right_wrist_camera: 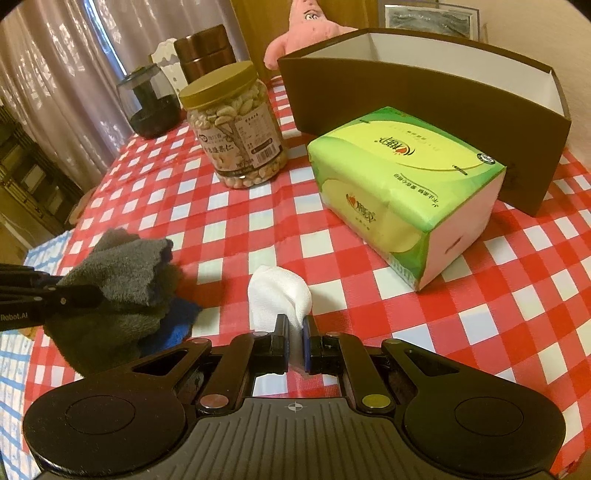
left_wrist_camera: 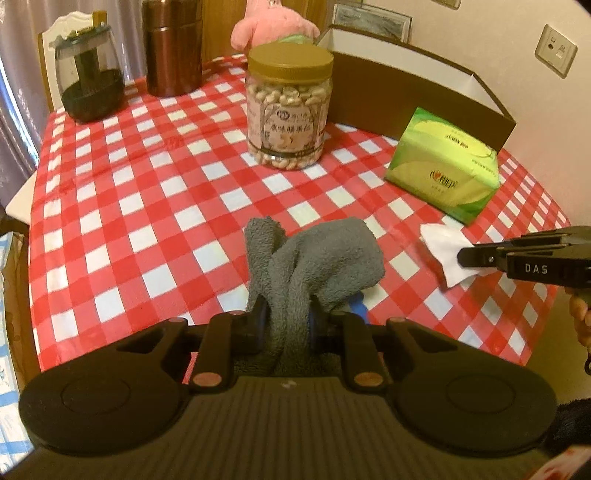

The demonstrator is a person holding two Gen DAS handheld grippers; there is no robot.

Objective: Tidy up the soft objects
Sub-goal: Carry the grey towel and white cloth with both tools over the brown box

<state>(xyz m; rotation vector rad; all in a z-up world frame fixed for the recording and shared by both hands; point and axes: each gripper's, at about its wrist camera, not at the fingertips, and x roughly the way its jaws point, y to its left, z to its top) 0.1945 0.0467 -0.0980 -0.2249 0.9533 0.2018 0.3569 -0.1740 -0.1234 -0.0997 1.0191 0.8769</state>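
Observation:
My left gripper [left_wrist_camera: 286,317] is shut on a grey towel [left_wrist_camera: 317,254] and holds it bunched above the checked table; the towel also shows in the right wrist view [right_wrist_camera: 122,273], with a blue cloth [right_wrist_camera: 177,325] under it. My right gripper [right_wrist_camera: 294,325] is shut on a white cloth [right_wrist_camera: 277,295], which also shows in the left wrist view [left_wrist_camera: 443,251] by the right gripper's fingers [left_wrist_camera: 480,256]. A green tissue pack [right_wrist_camera: 402,184] lies in front of an open brown box [right_wrist_camera: 424,92]. A pink plush toy [right_wrist_camera: 303,33] sits behind the box.
A peanut jar [left_wrist_camera: 290,107] stands mid-table. A dark glass jar [left_wrist_camera: 88,74] and a brown canister [left_wrist_camera: 173,44] stand at the far left. A white chair [left_wrist_camera: 70,26] is behind them. The table edge [left_wrist_camera: 22,206] runs along the left.

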